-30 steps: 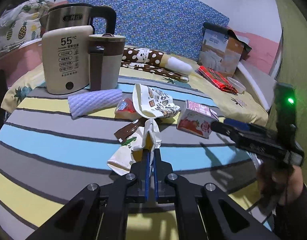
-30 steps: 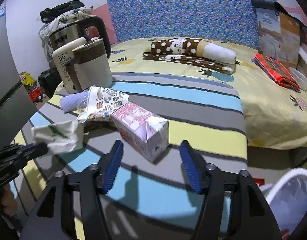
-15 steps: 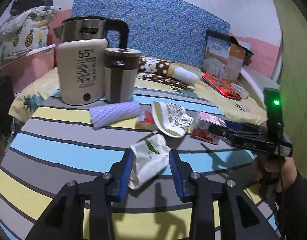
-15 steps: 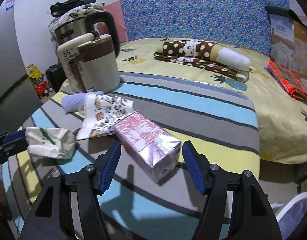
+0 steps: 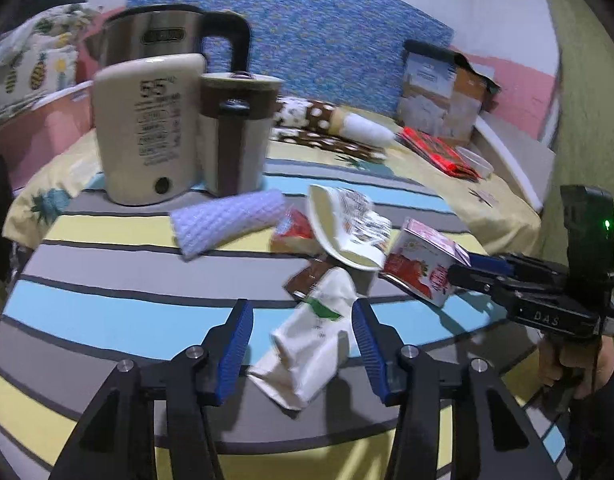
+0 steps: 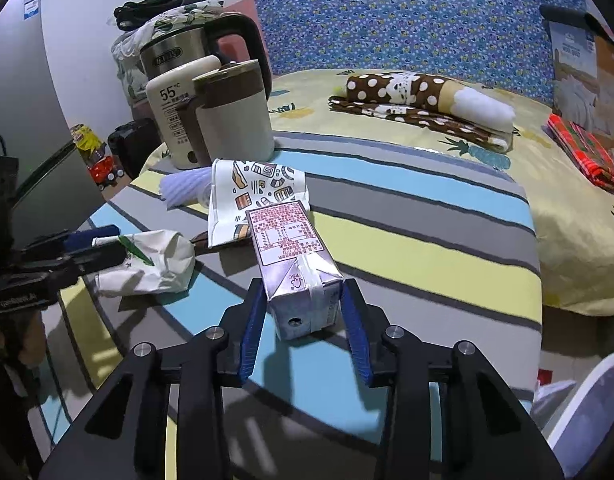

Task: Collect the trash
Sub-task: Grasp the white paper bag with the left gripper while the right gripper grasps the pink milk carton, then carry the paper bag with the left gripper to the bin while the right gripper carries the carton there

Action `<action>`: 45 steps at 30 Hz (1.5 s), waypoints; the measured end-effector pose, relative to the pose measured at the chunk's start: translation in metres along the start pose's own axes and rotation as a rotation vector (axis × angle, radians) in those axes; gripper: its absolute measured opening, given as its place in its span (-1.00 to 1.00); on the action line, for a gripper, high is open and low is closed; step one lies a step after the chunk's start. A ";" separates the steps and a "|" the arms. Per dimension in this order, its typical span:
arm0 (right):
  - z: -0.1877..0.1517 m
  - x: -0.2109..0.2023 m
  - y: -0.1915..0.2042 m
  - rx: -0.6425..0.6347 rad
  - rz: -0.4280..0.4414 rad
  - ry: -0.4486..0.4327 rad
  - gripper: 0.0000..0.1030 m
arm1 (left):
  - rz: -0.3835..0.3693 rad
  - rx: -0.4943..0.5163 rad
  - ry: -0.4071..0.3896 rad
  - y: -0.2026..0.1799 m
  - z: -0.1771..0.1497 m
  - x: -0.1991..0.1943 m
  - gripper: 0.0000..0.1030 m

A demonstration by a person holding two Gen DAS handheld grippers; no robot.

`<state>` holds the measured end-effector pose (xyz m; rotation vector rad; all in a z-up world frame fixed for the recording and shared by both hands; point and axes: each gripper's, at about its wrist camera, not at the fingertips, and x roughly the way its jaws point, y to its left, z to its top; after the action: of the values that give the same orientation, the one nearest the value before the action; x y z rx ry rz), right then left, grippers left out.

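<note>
Striped tabletop (image 6: 407, 240): the milk carton (image 6: 295, 264) lies lengthwise between the closing right hand-held gripper (image 6: 301, 320); the left hand-held gripper (image 5: 301, 344), just opened, straddles a crumpled wrapper (image 5: 311, 344).

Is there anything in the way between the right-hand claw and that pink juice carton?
Nothing visible. The juice carton already sits between the blue pads of the right claw, which have just been closing around its near end. The patterned paper bag lies behind it, out of the way.
</note>
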<state>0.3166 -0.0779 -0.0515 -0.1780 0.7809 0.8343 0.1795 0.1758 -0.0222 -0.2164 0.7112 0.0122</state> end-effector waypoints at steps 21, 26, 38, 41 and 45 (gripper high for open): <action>-0.007 0.005 0.012 -0.014 -0.008 0.021 -0.16 | -0.009 0.000 0.056 -0.032 -0.028 -0.002 -0.82; -0.007 0.004 0.011 0.011 0.031 0.013 -0.17 | -0.007 -0.011 0.054 -0.032 -0.029 -0.003 -0.82; -0.040 -0.035 0.015 0.106 0.016 -0.022 -0.22 | -0.020 -0.035 0.040 -0.044 -0.038 -0.017 -0.86; -0.050 -0.047 0.014 0.134 0.024 -0.026 -0.22 | -0.027 -0.037 0.043 -0.052 -0.044 -0.022 -0.87; -0.063 -0.064 0.011 0.164 0.022 -0.039 -0.22 | -0.036 -0.028 0.049 -0.065 -0.051 -0.027 -0.87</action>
<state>0.2469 -0.1357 -0.0510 -0.0077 0.8118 0.7883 0.1312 0.1037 -0.0295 -0.2573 0.7565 -0.0179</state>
